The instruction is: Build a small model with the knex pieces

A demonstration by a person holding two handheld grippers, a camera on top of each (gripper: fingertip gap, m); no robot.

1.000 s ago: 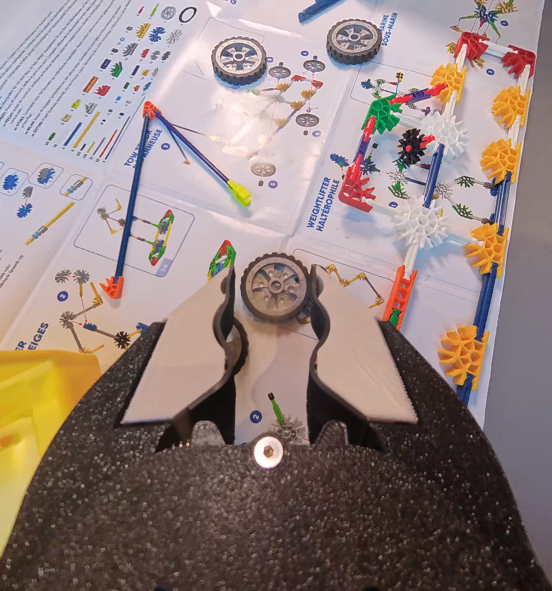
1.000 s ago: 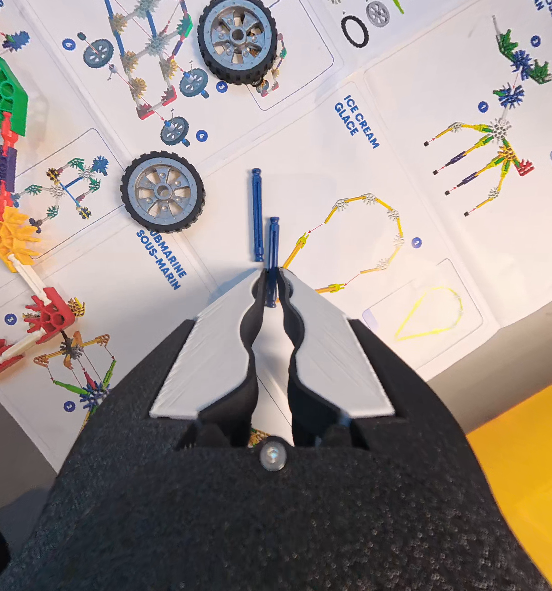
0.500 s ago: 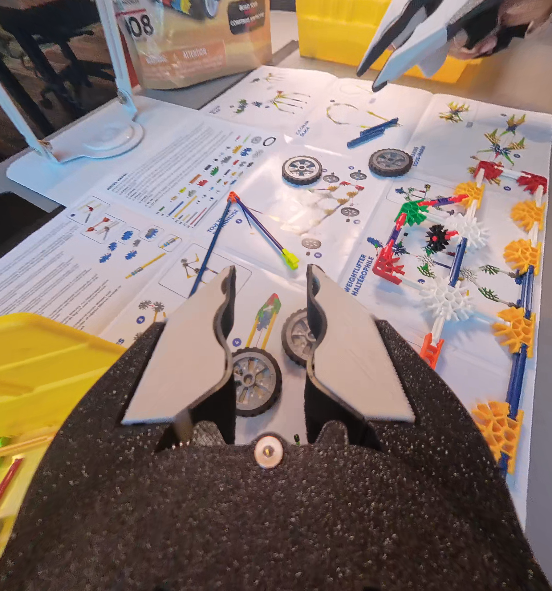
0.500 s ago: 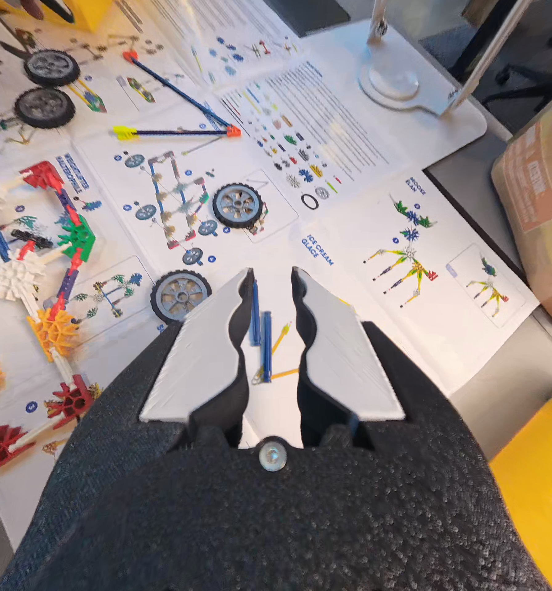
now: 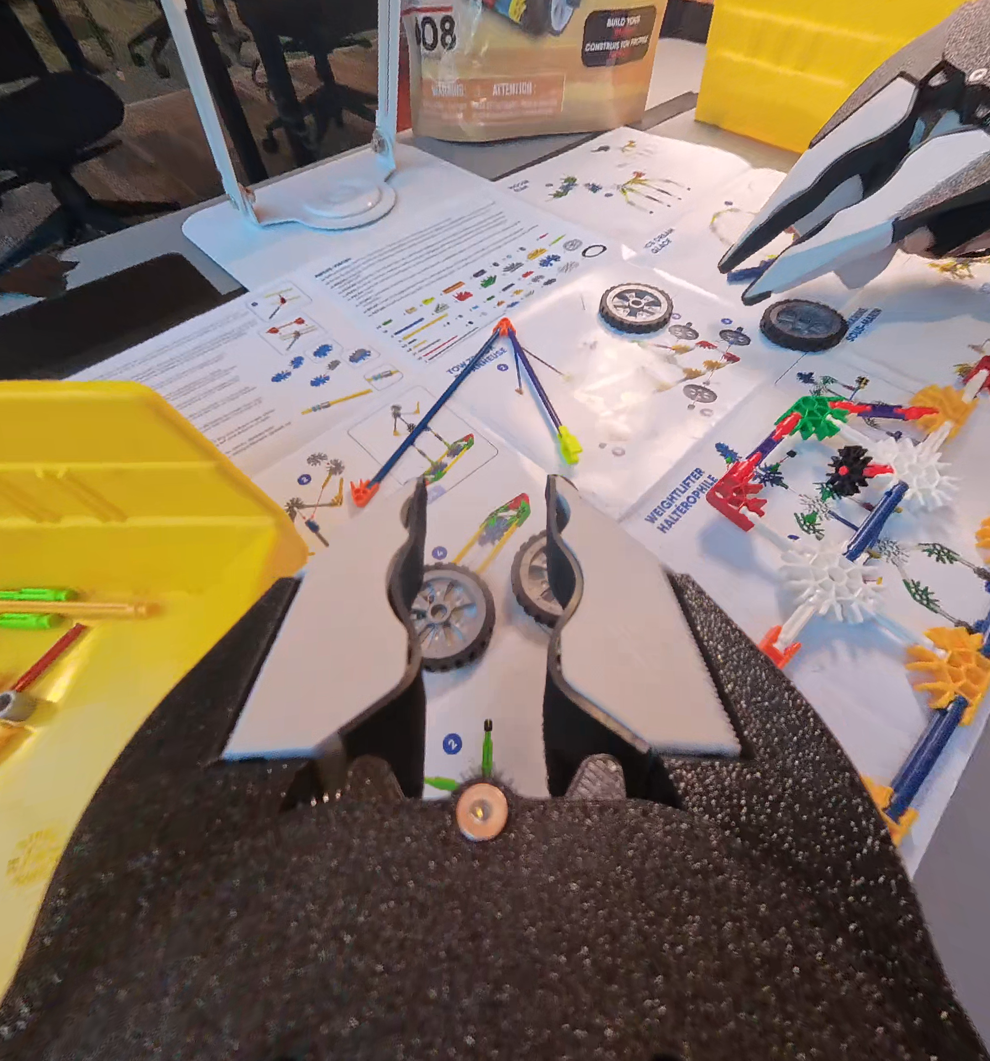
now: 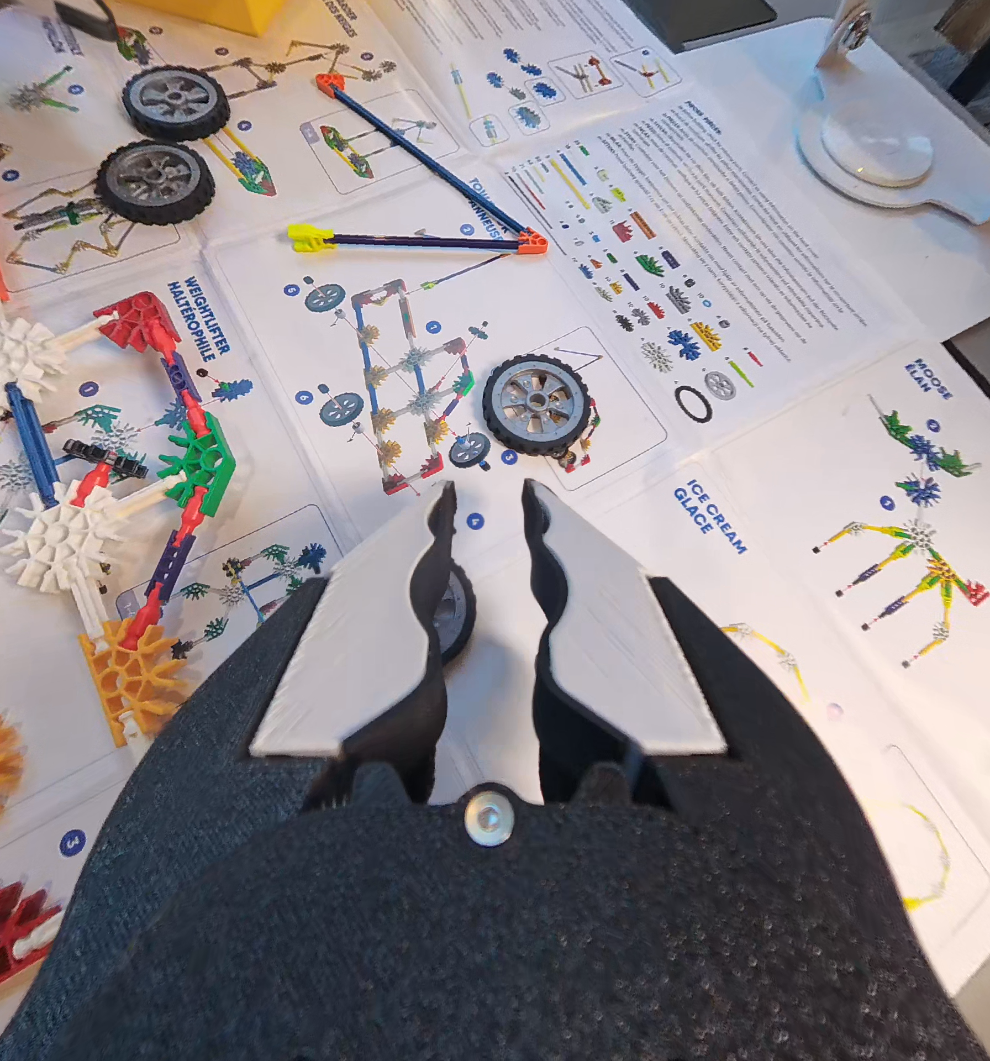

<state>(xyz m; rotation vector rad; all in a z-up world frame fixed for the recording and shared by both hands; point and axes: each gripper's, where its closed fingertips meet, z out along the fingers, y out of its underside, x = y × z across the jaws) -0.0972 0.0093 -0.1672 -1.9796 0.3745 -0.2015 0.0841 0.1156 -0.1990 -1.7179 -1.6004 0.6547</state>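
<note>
My left gripper [image 5: 487, 488] is open and empty, held above the instruction sheet [image 5: 452, 241]. Two grey wheels with black tyres lie under it: one [image 5: 449, 614] between the fingers, one [image 5: 533, 580] partly behind the right finger. My right gripper [image 6: 488, 488] is open and empty, low over the sheet [image 6: 768, 517]. One wheel [image 6: 536, 402] lies just ahead of it and another [image 6: 455, 614] is partly hidden by its left finger. The right gripper also shows in the left wrist view [image 5: 745, 281], above a wheel [image 5: 802, 324].
A yellow parts bin [image 5: 108, 488] with loose rods stands at the left. A rod-and-connector model [image 5: 854, 517] lies at the right. Two blue rods joined in a V [image 6: 424, 241] lie mid-sheet. A white lamp base [image 6: 871, 155] and a product box [image 5: 533, 69] stand behind. The tips of one gripper are about 20 cm away from the tips of the other. From my right tips it is roughly 30 cm to the white lamp base [image 6: 871, 155]; from my left, 35 cm.
My left gripper let go of the wheel, opened, and drew back and up. My right gripper let go of the blue rod, opened and moved over toward the wheels.
</note>
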